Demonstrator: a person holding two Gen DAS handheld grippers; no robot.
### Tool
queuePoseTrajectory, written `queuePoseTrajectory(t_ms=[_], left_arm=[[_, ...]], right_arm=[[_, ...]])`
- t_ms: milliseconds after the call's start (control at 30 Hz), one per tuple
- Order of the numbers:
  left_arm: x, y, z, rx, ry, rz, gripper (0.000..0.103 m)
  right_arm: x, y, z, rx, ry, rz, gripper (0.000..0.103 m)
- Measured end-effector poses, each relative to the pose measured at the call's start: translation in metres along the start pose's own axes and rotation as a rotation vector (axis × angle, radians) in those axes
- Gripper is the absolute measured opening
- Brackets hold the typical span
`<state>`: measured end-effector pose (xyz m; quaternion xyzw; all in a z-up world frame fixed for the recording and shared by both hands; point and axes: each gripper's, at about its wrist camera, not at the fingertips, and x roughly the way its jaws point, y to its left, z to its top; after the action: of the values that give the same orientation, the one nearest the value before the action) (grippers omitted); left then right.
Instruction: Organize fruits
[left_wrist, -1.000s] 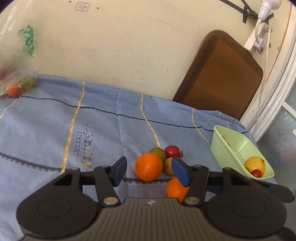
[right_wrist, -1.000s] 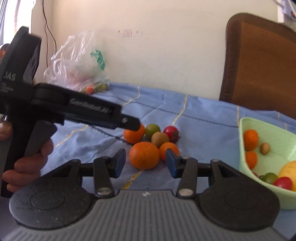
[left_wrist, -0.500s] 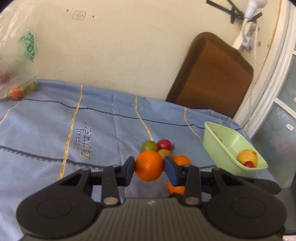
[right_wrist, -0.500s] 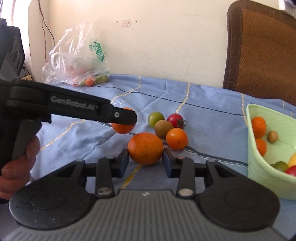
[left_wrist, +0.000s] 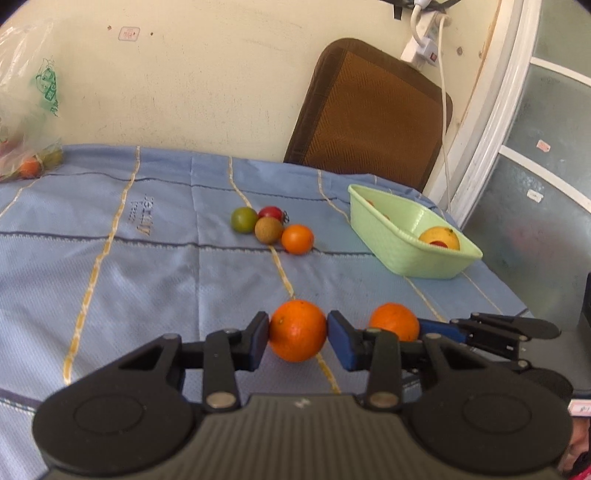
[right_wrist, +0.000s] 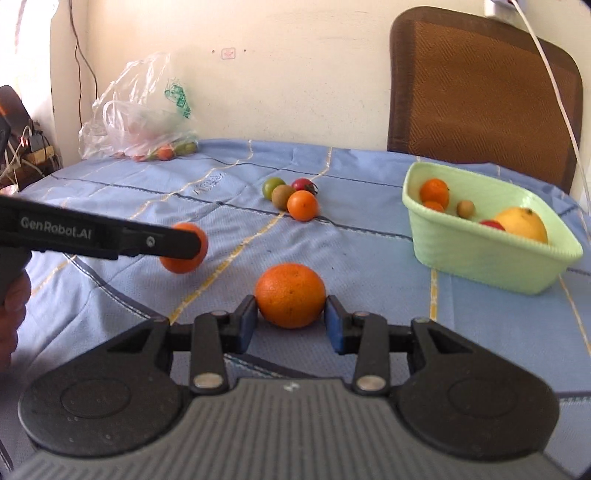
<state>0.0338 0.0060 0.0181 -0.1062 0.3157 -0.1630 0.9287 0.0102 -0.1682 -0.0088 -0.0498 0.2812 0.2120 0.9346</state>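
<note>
Your left gripper (left_wrist: 297, 340) has its blue fingers (left_wrist: 258, 341) clamped on an orange (left_wrist: 297, 330), held clear above the blue tabletop (left_wrist: 147, 280). Your right gripper (right_wrist: 290, 324) is clamped the same way on a second orange (right_wrist: 290, 294); in the left wrist view that fruit shows at 3 o'clock of the first, just beside it.

From the right wrist view, the left gripper's black arm crosses in from 9 o'clock, its orange at the tip, and your hand (right_wrist: 13, 317) shows at the left edge.

Ahead, at 12 o'clock of both held oranges, four loose fruits sit touching in a cluster on the cloth: a green one (left_wrist: 243, 219), a red tomato (left_wrist: 271, 213), a brown one (left_wrist: 269, 230) and a small orange (left_wrist: 297, 239).

The green basket (right_wrist: 491, 254) stands at 2 o'clock, well apart from the cluster, near the tabletop's edge. Inside lie two small oranges, a small brown fruit, a red tomato and a large yellow fruit (right_wrist: 522, 225). Nothing lies on the cloth between the right gripper and the basket.

A plastic bag (right_wrist: 144, 114) with more fruit lies at 10 o'clock against the wall. A brown chair back (right_wrist: 480, 96) rises behind the basket, with a white cable (right_wrist: 554, 77) hanging across it.
</note>
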Motion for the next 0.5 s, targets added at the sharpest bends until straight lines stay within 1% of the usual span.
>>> queuePoseTrajectory(t_ms=[67,200,267,500], left_arm=[[0.0,-0.002,-0.003,0.015,-0.01,0.009,0.036],[0.0,-0.01,-0.01,0.077,-0.03,0.045,0.036],[0.001,-0.013,-0.011,0.093,-0.028,0.063,0.036],[0.002,-0.009,-0.012,0.07,-0.019,0.053,0.036]], right_arm=[[0.0,0.001,-0.002,0.0,-0.006,-0.002,0.043],[-0.001,0.004,-0.003,-0.013,-0.01,-0.014,0.043],[-0.001,0.003,-0.003,-0.005,-0.009,-0.011,0.044],[-0.001,0.001,-0.003,0.01,-0.008,-0.015,0.048]])
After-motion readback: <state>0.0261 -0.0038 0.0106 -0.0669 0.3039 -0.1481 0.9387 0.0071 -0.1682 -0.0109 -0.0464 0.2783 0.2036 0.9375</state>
